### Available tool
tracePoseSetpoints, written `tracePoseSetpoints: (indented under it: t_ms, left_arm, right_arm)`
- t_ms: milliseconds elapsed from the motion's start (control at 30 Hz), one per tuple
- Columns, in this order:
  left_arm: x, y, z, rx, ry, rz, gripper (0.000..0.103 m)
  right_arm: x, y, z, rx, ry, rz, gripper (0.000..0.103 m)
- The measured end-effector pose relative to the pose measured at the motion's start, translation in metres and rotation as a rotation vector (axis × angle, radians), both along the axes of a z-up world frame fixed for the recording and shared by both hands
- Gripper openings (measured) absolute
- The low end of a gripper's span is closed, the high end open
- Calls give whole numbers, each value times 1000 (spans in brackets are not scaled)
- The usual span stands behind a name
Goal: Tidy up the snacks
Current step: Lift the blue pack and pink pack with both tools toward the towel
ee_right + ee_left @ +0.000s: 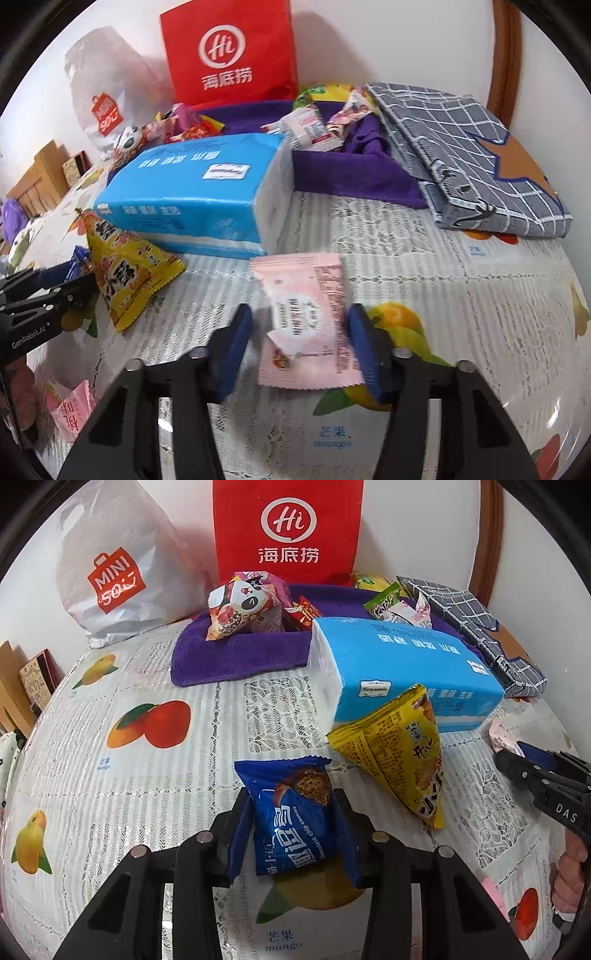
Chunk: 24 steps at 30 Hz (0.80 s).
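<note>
A blue chocolate-chip cookie packet (291, 775) stands between the blue pads of my left gripper (291, 805), which is shut on its sides. A pink snack packet (306, 332) lies flat on the fruit-print tablecloth between the pads of my right gripper (300, 317). The right pad touches it, a gap shows at the left pad, and the gripper is open. A yellow triangular packet (399, 753) leans against a blue tissue pack (399, 664) between the two grippers. A purple cloth basket (236, 657) behind holds several snacks.
A red paper bag (286, 528) and a white shopping bag (114, 572) stand against the wall. A folded grey checked cloth (472, 147) lies to the right of the basket. Another pink packet (72, 410) sits near the table's front left. A hand holds the right gripper's handle (569, 882).
</note>
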<state>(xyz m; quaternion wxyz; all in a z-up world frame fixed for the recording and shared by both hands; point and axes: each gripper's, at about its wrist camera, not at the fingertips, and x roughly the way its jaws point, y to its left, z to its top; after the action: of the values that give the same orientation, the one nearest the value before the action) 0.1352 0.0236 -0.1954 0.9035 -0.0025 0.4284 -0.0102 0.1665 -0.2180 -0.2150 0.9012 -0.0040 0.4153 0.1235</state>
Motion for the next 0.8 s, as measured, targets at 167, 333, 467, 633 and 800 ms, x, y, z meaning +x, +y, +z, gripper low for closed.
tracePoseSetpoints:
  t_ms: [167,333,467,633,800]
  left_arm:
    - [-6,4,14,-20,5,7,39]
    - [-16,5,41,-43,-23,-6,39]
    - [-16,7,63,-56,-38,-9,39]
    - [-11,7,86,-58,-54,5,39]
    - [-3,5,102,-94,-62,-2,39]
  right_arm:
    - [1,-8,1,47,5,7,39]
    - [-4,-6,14,33,2,2,37]
    - [-8,-1,32,25,-25,12,37]
    - [-10,5,56,22,-61,29,36]
    - [-5,8,81,22,-91,37,36]
